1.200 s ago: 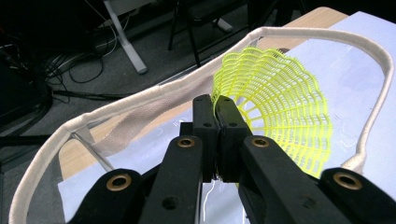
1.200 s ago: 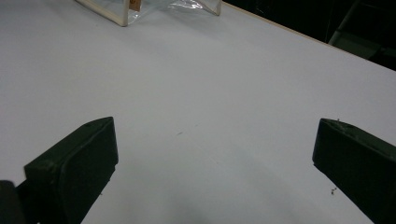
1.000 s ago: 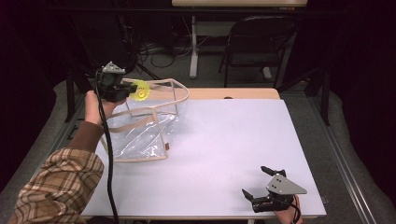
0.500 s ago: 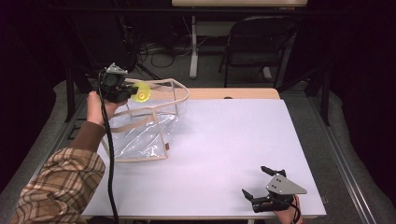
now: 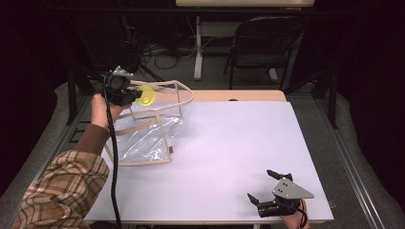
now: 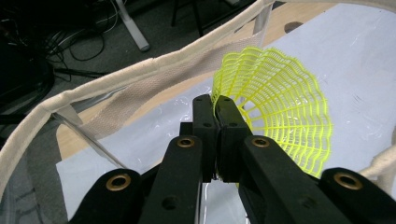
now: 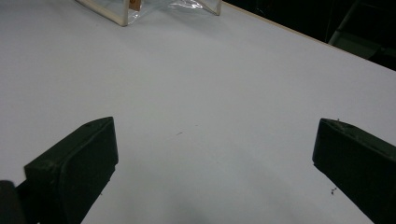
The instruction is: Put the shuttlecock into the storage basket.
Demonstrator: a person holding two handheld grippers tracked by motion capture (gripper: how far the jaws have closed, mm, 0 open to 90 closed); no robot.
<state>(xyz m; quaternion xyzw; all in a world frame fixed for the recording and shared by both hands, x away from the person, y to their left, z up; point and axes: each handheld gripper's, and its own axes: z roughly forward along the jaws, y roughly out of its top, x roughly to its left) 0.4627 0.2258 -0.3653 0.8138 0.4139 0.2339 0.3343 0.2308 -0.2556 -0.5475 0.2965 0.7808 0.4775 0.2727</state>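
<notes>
While the left gripper (image 5: 135, 97) hung over the bag's mouth, the scene read as follows.

Held thing: a yellow plastic shuttlecock (image 6: 275, 100), pinched by the rim of its mesh skirt; its cork end could not be made out.

Left gripper: jaws closed tight on the skirt's edge in the left gripper view, with no gap between them beyond the thin mesh.

Where the shuttlecock was: in the air, just above the open top of the clear tote bag (image 5: 143, 138), near the bag's far-left corner and not touching the plastic as far as the high view told.

Bag: clear plastic with cream webbing trim (image 6: 116, 81) and a small brown tag (image 5: 171, 150); it lay slumped on the white table (image 5: 248, 143) at the left, its mouth gaping up toward the gripper.

Right gripper (image 5: 269, 190): jaws spread wide, holding nothing, parked low over the table's near-right corner, well apart from the bag.

Right gripper view: bare white tabletop between the two jaws, a corner of the bag (image 7: 126, 11) far off at the top.

Step in hand: judged to be dropping the shuttlecock into the bag; the carry looked done and the release not yet made.

Next move: probably a short dip inside the webbing rim, then opening the jaws so the shuttlecock falls inside.

Risk: the light mesh might cling to a jaw pad, or the floppy rim might fold in the way.
</notes>
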